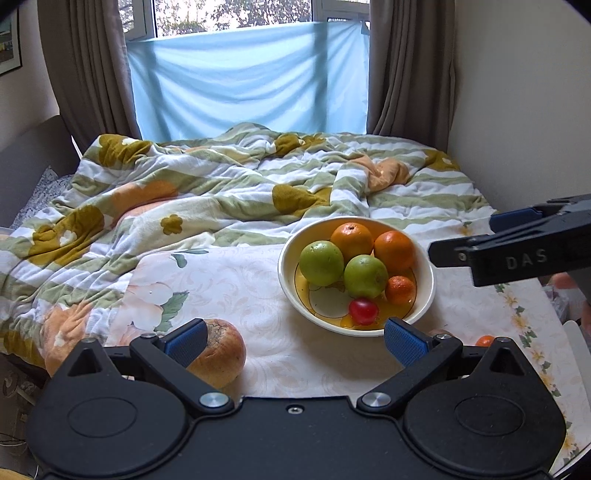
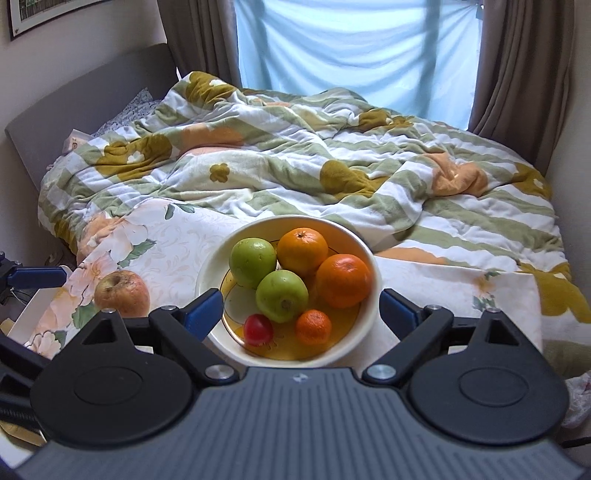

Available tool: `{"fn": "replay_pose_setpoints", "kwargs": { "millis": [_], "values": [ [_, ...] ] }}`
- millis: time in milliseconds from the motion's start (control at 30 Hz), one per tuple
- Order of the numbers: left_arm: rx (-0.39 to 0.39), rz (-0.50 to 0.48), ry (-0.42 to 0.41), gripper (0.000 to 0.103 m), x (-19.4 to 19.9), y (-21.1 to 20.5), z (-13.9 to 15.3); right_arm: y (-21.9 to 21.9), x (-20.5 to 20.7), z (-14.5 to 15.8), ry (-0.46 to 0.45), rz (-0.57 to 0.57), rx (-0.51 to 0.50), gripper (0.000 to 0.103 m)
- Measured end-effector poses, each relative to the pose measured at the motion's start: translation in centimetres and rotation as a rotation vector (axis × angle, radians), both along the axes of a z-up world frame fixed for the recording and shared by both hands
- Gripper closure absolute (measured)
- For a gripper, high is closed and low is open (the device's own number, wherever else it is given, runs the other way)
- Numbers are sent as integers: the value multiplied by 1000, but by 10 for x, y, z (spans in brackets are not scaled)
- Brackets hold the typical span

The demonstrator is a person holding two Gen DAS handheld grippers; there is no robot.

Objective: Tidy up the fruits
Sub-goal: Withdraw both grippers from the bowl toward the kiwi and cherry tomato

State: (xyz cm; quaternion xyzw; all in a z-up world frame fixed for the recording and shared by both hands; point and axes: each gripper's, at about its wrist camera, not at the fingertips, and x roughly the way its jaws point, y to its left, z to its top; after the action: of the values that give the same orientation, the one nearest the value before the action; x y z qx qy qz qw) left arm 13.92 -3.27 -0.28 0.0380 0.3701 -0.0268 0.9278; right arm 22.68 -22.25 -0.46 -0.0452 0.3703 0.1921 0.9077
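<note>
Both the left gripper (image 1: 293, 341) and right gripper (image 2: 301, 314) were held wide open, empty. One brownish apple (image 1: 218, 352) was left on the table beside the filled bowl (image 1: 428, 284). If added carelessly, piled fruit could be knocked loose and rolled off.

A rumpled striped quilt (image 2: 295, 155) with mustard flowers covers the bed's far part, reaching its far edge below a pale blue cloth (image 1: 247, 81) hung over the window (image 1: 229, 14). Brown curtains (image 1: 85, 66) flank it. A framed picture (image 2: 48, 11) hangs on the left wall.
</note>
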Motion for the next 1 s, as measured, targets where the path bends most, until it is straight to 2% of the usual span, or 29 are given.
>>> {"fn": "replay_pose_setpoints", "kwargs": {
  "millis": [200, 367, 600, 700, 833, 1000],
  "values": [
    [-10, 0, -33, 0, -27, -11, 13, -23, -36, 17, -18, -32, -2, 0],
    [-29, -13, -29, 0, -44, -15, 18, -43, -67, 27, -21, -72, -2, 0],
    [-38, -81, -25, 0, -59, -20, 19, -64, -108, 37, -24, -139, -19, 0],
    [-48, -117, -9, 0, -59, -23, 12, -69, -122, 30, -21, -164, -46, 0],
    [-21, -153, 2, 0, -56, -33, 5, -82, -133, 8, 7, -210, -79, 0],
    [-7, -150, 38, 0, -43, -47, -8, -100, -139, -20, 40, -201, -83, 0]
  ]
}}
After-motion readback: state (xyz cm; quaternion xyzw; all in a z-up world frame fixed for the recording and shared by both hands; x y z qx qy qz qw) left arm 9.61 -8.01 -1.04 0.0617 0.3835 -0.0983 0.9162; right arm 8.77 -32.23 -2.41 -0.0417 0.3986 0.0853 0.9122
